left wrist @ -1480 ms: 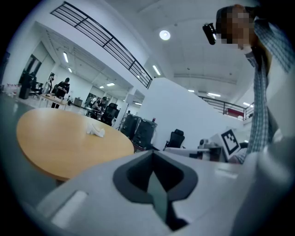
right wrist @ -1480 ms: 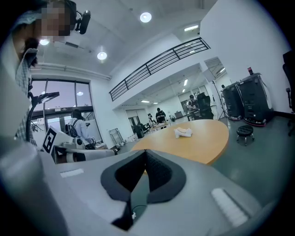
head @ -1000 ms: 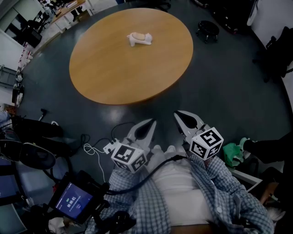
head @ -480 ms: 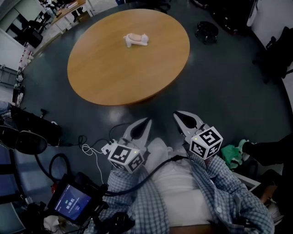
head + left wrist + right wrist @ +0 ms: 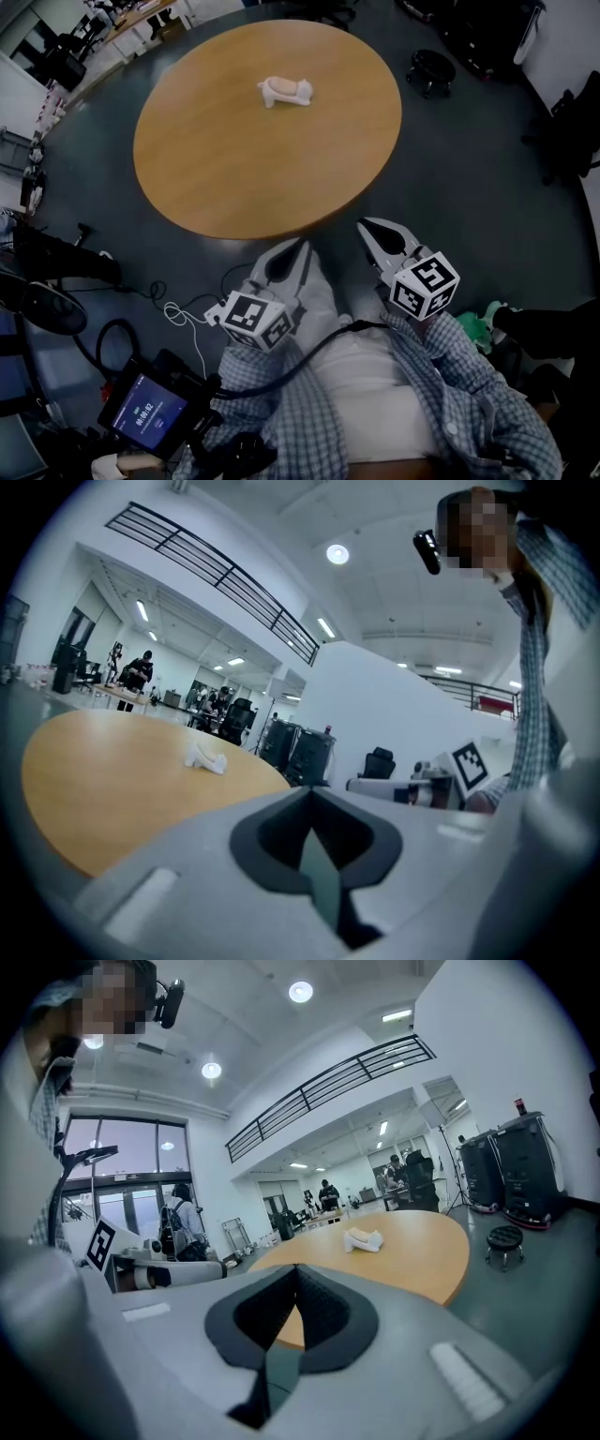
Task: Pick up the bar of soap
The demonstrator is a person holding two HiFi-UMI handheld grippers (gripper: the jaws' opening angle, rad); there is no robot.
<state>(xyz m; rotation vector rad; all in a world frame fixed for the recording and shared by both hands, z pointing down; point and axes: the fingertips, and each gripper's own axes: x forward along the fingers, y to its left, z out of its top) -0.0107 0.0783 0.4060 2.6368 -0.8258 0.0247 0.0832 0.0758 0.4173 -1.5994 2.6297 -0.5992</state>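
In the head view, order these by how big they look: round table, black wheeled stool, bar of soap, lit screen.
Round table
Lit screen, though nearness to the camera inflates it
Black wheeled stool and bar of soap on its holder look alike; unranked

table (image 5: 216, 178): ahead of the person | bar of soap (image 5: 283, 89): on the table, toward its far side, well apart from both grippers | left gripper (image 5: 296, 249), right gripper (image 5: 366, 227): side by side – just before the near rim | stool (image 5: 431, 67): right of the table, on the floor | screen (image 5: 148, 415): low left, behind the left gripper
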